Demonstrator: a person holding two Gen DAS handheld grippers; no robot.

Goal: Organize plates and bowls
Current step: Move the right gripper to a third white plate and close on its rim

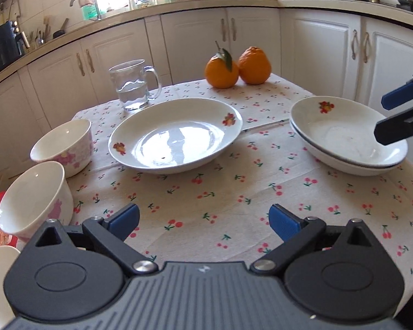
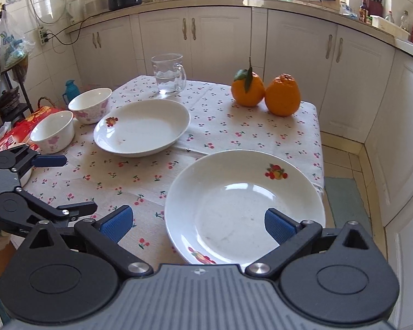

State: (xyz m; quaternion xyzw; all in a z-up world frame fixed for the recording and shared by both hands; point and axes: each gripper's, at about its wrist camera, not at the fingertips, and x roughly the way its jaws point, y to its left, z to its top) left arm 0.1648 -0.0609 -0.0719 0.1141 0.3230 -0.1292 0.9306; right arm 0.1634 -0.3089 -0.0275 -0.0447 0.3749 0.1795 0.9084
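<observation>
A white deep plate with fruit prints (image 1: pixel 176 134) lies alone mid-table; it also shows in the right wrist view (image 2: pixel 141 128). A stack of two similar plates (image 1: pixel 347 136) sits at the right; it also shows in the right wrist view (image 2: pixel 243 207). Two white bowls with pink flowers (image 1: pixel 64 144) (image 1: pixel 34 196) stand at the left edge, also in the right wrist view (image 2: pixel 90 105) (image 2: pixel 53 131). My left gripper (image 1: pixel 203 220) is open and empty above the cloth. My right gripper (image 2: pixel 198 222) is open and empty, hovering over the stack's near rim.
A glass mug of water (image 1: pixel 133 85) and two oranges (image 1: pixel 238 67) stand at the back of the cherry-print tablecloth (image 1: pixel 206 192). White cabinets (image 1: pixel 195 38) ring the table. Red packages (image 2: pixel 16 134) lie off the left edge.
</observation>
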